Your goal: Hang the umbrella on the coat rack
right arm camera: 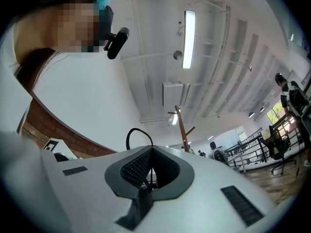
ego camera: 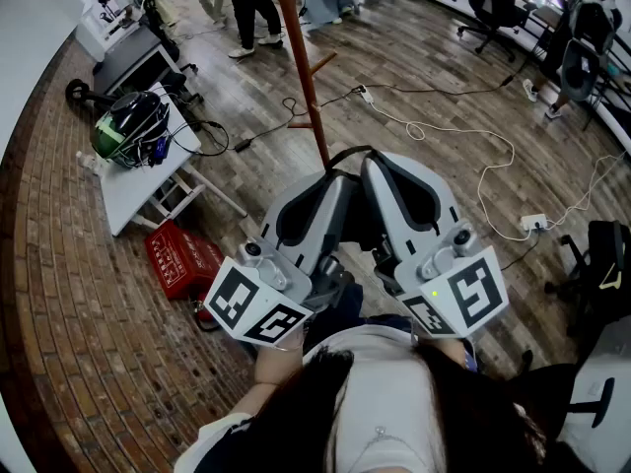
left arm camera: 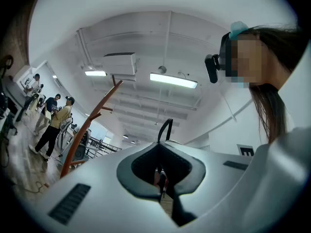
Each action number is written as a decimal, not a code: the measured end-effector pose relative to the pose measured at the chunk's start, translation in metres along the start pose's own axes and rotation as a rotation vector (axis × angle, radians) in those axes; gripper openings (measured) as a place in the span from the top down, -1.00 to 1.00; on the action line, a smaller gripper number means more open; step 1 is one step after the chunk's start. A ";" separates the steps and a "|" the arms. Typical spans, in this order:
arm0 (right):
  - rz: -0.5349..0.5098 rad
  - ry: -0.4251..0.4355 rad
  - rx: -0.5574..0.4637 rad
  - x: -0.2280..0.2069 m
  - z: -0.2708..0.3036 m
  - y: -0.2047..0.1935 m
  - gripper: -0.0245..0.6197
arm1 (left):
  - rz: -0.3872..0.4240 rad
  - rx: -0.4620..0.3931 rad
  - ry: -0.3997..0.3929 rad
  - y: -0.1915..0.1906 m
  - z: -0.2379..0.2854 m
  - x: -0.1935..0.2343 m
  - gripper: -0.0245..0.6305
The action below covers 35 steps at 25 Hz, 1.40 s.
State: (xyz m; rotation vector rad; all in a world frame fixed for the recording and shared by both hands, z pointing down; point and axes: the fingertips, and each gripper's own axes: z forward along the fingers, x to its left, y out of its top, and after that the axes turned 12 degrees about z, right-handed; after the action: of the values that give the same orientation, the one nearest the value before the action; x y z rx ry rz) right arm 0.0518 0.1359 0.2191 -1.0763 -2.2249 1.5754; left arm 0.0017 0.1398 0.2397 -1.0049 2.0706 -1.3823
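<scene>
A black strap loop (ego camera: 349, 151) of the umbrella arches between the tips of both grippers, which are held close to the person's chest. My left gripper (ego camera: 333, 180) is shut on one end of the strap loop (left arm camera: 166, 127). My right gripper (ego camera: 380, 166) is shut on the other end of the strap loop (right arm camera: 138, 134). A dark part of the umbrella (ego camera: 333, 308) shows below, between the gripper bodies; the rest is hidden. The brown wooden coat rack (ego camera: 301, 62) stands just beyond the grippers, with pegs sticking out. The coat rack (left arm camera: 87, 127) also appears left of the left gripper's jaws and, as the coat rack (right arm camera: 182, 127), behind the right gripper's jaws.
A white table (ego camera: 128, 190) with a helmet (ego camera: 131, 126) stands at the left, with a red case (ego camera: 182, 256) on the floor beside it. Cables and a power strip (ego camera: 533, 223) lie on the wooden floor. People (ego camera: 251, 8) and office chairs (ego camera: 493, 8) are at the back.
</scene>
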 end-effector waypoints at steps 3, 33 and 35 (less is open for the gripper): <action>0.002 0.000 0.001 -0.005 0.005 -0.002 0.82 | 0.002 -0.001 -0.003 -0.001 0.004 0.005 0.89; 0.029 -0.033 -0.011 -0.059 0.109 -0.023 0.82 | -0.039 0.006 -0.055 -0.010 0.059 0.113 0.89; 0.027 -0.038 -0.017 -0.061 0.117 -0.023 0.81 | -0.041 0.001 -0.065 -0.008 0.062 0.120 0.89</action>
State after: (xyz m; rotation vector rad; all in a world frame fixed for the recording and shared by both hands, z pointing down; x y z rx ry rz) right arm 0.0209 0.0064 0.2057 -1.0941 -2.2613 1.6046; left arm -0.0277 0.0089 0.2260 -1.0825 2.0126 -1.3530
